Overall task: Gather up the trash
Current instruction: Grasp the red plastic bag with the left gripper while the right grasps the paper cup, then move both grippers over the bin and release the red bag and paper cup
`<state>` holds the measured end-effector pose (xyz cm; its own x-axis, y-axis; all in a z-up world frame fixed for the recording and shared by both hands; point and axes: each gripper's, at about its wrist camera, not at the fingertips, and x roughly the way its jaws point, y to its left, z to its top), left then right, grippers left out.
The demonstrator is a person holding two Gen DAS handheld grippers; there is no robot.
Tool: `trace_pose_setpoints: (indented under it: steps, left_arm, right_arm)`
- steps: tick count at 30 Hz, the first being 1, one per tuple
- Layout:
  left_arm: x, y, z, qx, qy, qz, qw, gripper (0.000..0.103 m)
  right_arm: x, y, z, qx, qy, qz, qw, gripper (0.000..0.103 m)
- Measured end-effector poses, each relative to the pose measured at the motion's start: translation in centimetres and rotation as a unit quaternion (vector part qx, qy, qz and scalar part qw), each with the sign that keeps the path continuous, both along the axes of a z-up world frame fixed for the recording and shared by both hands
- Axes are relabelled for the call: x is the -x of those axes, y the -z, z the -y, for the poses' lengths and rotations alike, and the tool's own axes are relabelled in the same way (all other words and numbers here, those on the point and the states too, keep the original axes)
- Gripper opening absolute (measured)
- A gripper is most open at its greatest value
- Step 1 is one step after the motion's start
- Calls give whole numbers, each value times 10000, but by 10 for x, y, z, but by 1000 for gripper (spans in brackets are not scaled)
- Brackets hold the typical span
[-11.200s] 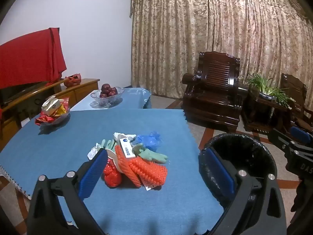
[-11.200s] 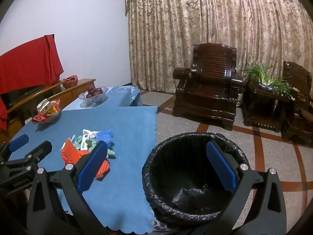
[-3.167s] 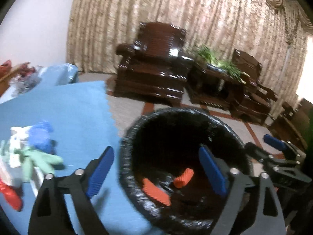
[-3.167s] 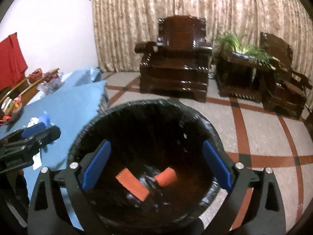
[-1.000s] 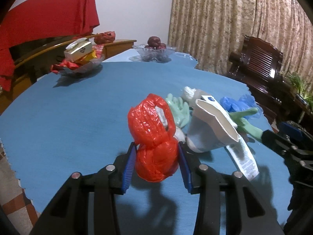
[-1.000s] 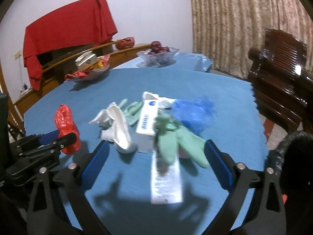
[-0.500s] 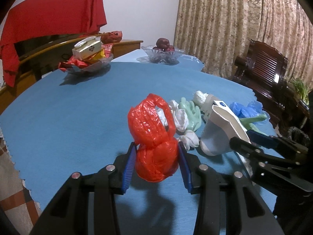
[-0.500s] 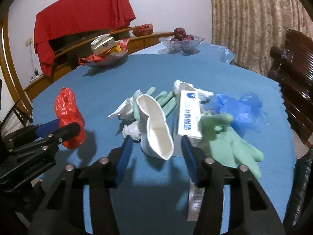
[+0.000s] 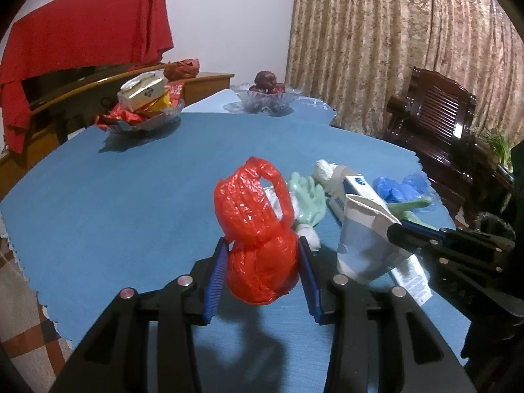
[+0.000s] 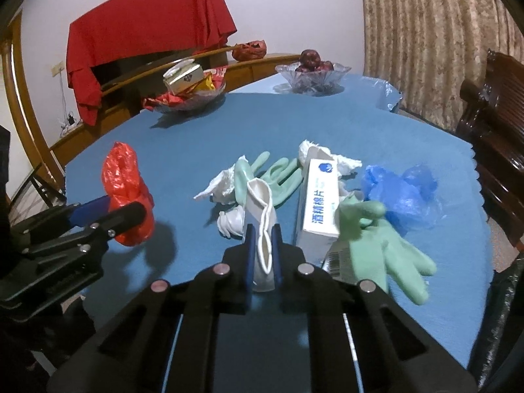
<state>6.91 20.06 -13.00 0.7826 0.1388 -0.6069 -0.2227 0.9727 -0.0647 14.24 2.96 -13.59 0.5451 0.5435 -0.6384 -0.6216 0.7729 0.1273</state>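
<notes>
My left gripper (image 9: 262, 270) is shut on a crumpled red plastic bag (image 9: 257, 232) and holds it just above the blue tablecloth (image 9: 131, 196); the bag also shows in the right wrist view (image 10: 126, 193). My right gripper (image 10: 262, 252) is shut on a flattened white paper cup (image 10: 262, 226), which also shows in the left wrist view (image 9: 366, 239). On the cloth lie green rubber gloves (image 10: 380, 245), a white box with blue print (image 10: 319, 196), a blue plastic bag (image 10: 399, 193) and crumpled white tissue (image 10: 219, 186).
A glass bowl of snacks (image 9: 144, 108) and a glass bowl of dark fruit (image 9: 267, 96) stand at the table's far side. The black bin's rim (image 9: 491, 224) shows past the table's right edge. A dark wooden armchair (image 9: 435, 121) stands beyond.
My right gripper has closed on the white paper cup, which was between its open jaws half a second ago. My left gripper still holds the red bag.
</notes>
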Motion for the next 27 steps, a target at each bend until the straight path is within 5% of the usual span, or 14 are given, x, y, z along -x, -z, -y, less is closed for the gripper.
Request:
trace_pose_setpoints:
  steps: [14, 27]
  left_arm:
    - [-12, -29, 76, 82, 791, 187, 9967, 42]
    - [-36, -45, 193, 269, 2093, 351, 9769, 42]
  right_arm:
    - [23, -57, 95, -286, 722, 497, 9957, 9]
    - [42, -71, 230, -109, 2036, 677, 9767, 9]
